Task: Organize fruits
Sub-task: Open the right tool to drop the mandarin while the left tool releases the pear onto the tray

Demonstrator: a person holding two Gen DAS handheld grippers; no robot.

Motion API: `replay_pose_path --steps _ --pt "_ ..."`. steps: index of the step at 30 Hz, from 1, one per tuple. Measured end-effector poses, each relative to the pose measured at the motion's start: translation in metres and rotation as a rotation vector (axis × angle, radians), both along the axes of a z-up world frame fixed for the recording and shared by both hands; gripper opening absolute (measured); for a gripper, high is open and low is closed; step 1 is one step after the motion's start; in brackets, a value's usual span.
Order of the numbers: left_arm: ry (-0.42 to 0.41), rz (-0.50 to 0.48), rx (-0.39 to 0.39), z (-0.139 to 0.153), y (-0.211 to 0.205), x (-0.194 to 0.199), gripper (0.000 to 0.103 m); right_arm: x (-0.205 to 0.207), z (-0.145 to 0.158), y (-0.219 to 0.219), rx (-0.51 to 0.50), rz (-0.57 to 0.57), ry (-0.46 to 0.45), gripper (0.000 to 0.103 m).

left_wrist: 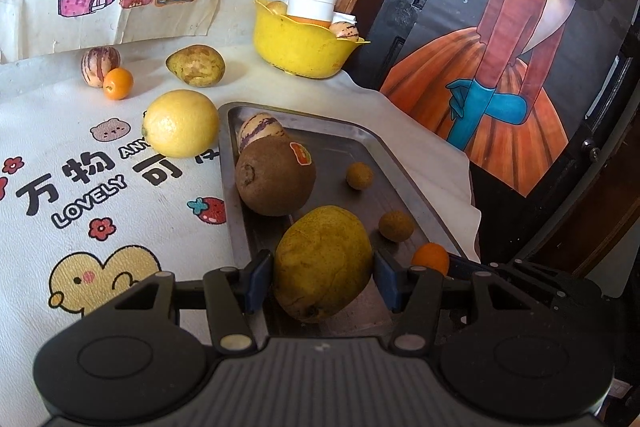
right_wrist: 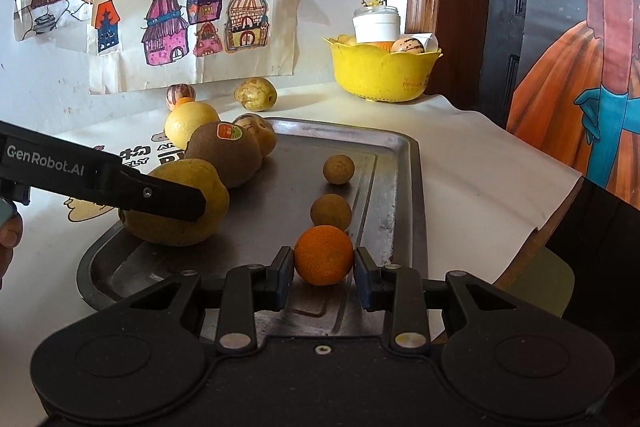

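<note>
Both tongs are matte black with blue pads point(right_wrist: 282, 277), silver pivot rivets and round side housings; the left tongs point(right_wrist: 104, 175) carry white "GenRobot.AI" lettering.

Left tool point(left_wrist: 323, 277) is pointing forward and down, fingers point(left_wrist: 256, 279) pressing both sides of the pear point(left_wrist: 322, 263). Right tool point(right_wrist: 322, 277) is angling down the same way, jaws narrow, pads point(right_wrist: 282, 277) closing on the small orange point(right_wrist: 323, 254). A bare hand point(right_wrist: 8, 239) is showing at the left edge.
</note>
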State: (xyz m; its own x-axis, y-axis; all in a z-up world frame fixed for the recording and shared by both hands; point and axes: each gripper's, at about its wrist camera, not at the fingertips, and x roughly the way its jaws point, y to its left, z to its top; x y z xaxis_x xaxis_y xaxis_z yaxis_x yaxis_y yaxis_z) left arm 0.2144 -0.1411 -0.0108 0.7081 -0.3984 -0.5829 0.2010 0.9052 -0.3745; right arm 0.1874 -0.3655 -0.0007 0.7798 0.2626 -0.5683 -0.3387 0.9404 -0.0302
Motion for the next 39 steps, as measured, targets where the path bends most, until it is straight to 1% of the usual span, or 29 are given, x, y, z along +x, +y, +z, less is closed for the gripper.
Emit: replay_pose_path --steps 10,12,14,15,17,19,21,27,29,32,36,38,39 --pt "0.018 -0.001 -0.022 -0.001 0.002 0.000 0.059 0.000 0.000 0.005 -0.029 -0.009 -0.006 0.035" --pt "0.025 -0.002 -0.026 0.000 0.003 0.001 0.059 -0.001 0.001 0.005 -0.035 -0.010 -0.003 0.036" --pt "0.030 -0.002 -0.029 0.000 0.003 0.000 0.060 -0.003 0.002 0.005 -0.038 -0.011 -0.003 0.041" --pt "0.031 0.002 -0.034 0.001 0.003 -0.001 0.061 -0.005 0.003 0.005 -0.041 -0.013 -0.004 0.041" --pt "0.026 0.000 -0.044 0.004 0.004 -0.004 0.070 -0.007 0.005 0.004 -0.043 -0.016 -0.008 0.044" --pt "0.004 0.001 -0.044 0.010 0.006 -0.009 0.077 -0.011 0.009 0.004 -0.044 -0.021 -0.013 0.047" --pt "-0.025 0.007 -0.045 0.016 0.009 -0.016 0.080 -0.016 0.014 0.003 -0.045 -0.026 -0.022 0.050" --pt "-0.079 0.047 -0.053 0.031 0.022 -0.034 0.094 -0.032 0.030 0.006 -0.042 -0.032 -0.055 0.063" --pt "-0.098 0.067 -0.051 0.036 0.029 -0.042 0.100 -0.038 0.035 0.008 -0.037 -0.032 -0.065 0.070" --pt "-0.124 0.092 -0.047 0.042 0.039 -0.054 0.102 -0.048 0.043 0.011 -0.022 -0.036 -0.073 0.078" --pt "-0.141 0.126 -0.045 0.048 0.055 -0.070 0.102 -0.065 0.052 0.013 0.011 -0.054 -0.086 0.087" --pt "-0.151 0.141 -0.043 0.050 0.062 -0.078 0.103 -0.075 0.057 0.014 0.031 -0.061 -0.093 0.095" --pt "-0.155 0.149 -0.040 0.051 0.065 -0.083 0.103 -0.080 0.059 0.015 0.043 -0.064 -0.095 0.096"
